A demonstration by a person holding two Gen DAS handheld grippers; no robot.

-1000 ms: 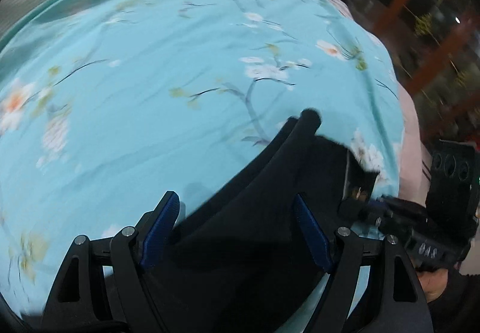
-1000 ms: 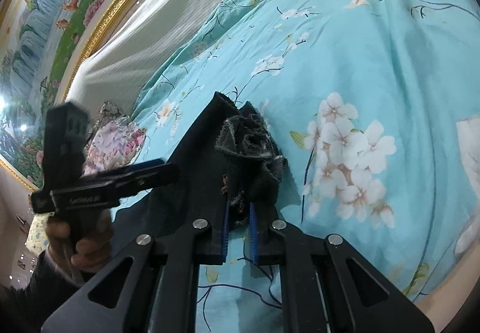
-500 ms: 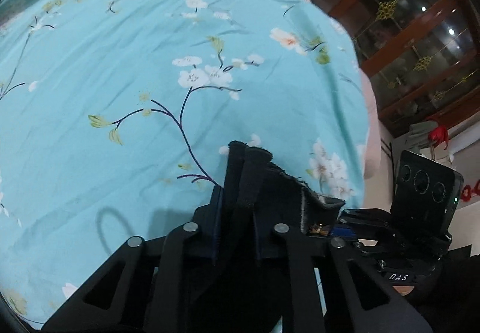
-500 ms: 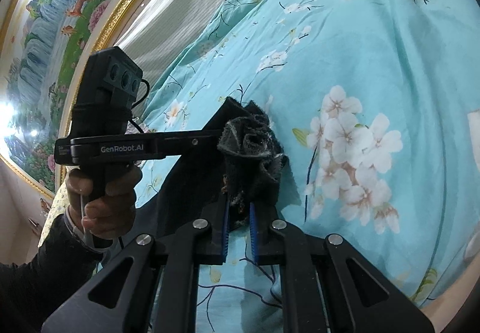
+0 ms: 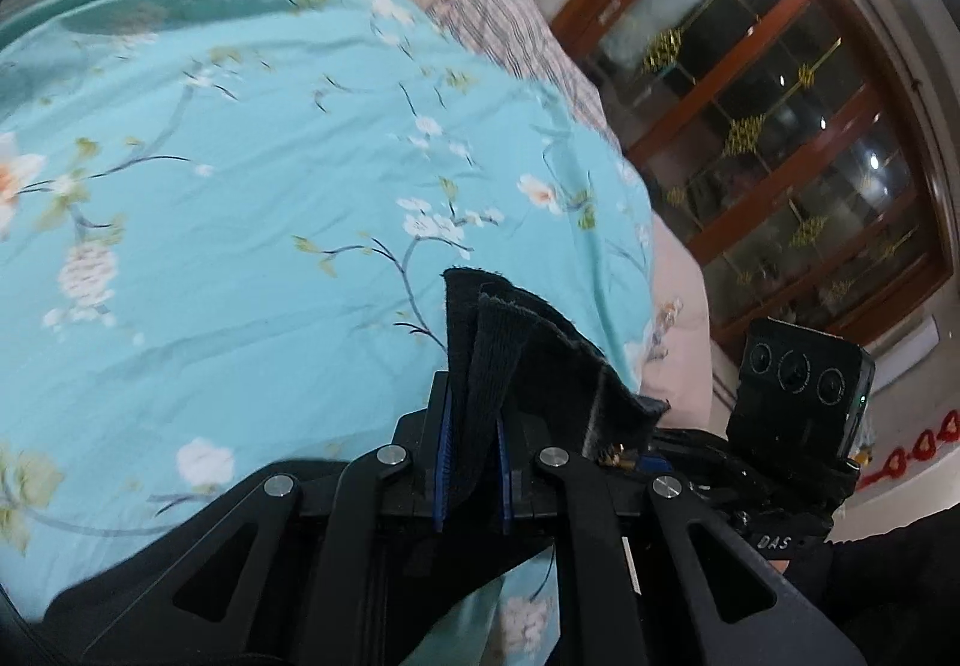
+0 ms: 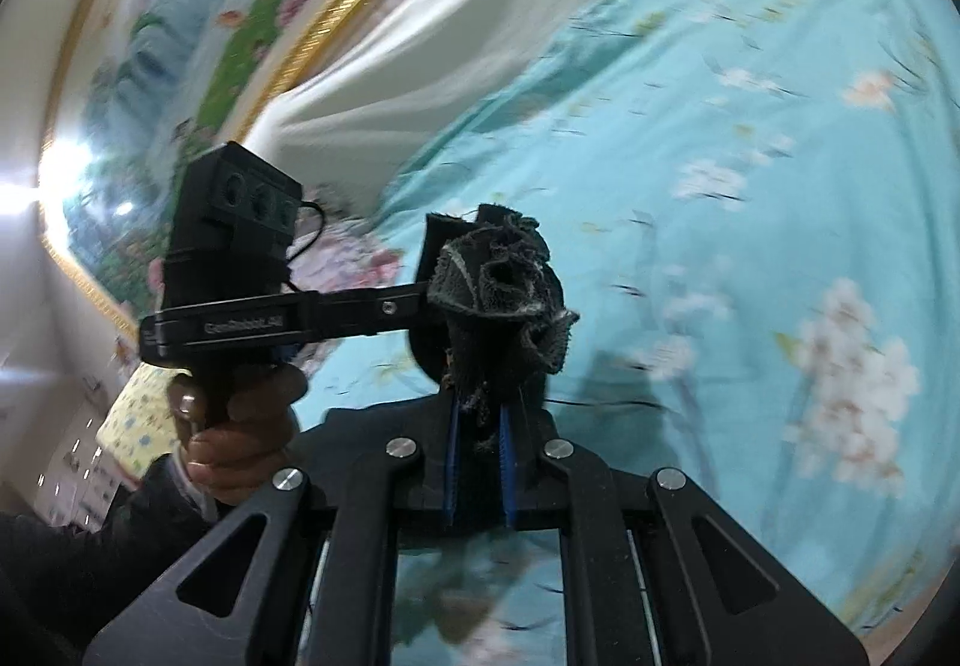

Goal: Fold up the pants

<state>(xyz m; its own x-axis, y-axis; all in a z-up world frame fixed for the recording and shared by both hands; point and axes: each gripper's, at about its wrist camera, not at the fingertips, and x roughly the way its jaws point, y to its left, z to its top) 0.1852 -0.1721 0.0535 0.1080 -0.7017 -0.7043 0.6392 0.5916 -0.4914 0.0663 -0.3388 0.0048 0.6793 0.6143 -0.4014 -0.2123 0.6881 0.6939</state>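
The black pants are pinched in both grippers and held up above the bed. My left gripper is shut on a folded band of the dark fabric, which sticks up between its blue pads. My right gripper is shut on a bunched, frayed edge of the pants. The two grippers are close together: the right one shows at the right of the left wrist view, the left one at the left of the right wrist view. The rest of the pants hangs below, hidden.
The bed is covered by a turquoise floral sheet. A striped pillow lies at its far end. A wooden glass-door cabinet stands past the bed's right edge. A gold-framed painting and a white headboard are on the other side.
My left gripper closed on the pants about a second ago. Both grippers have since lifted the fabric up off the sheet and tilted upward, staying close together.
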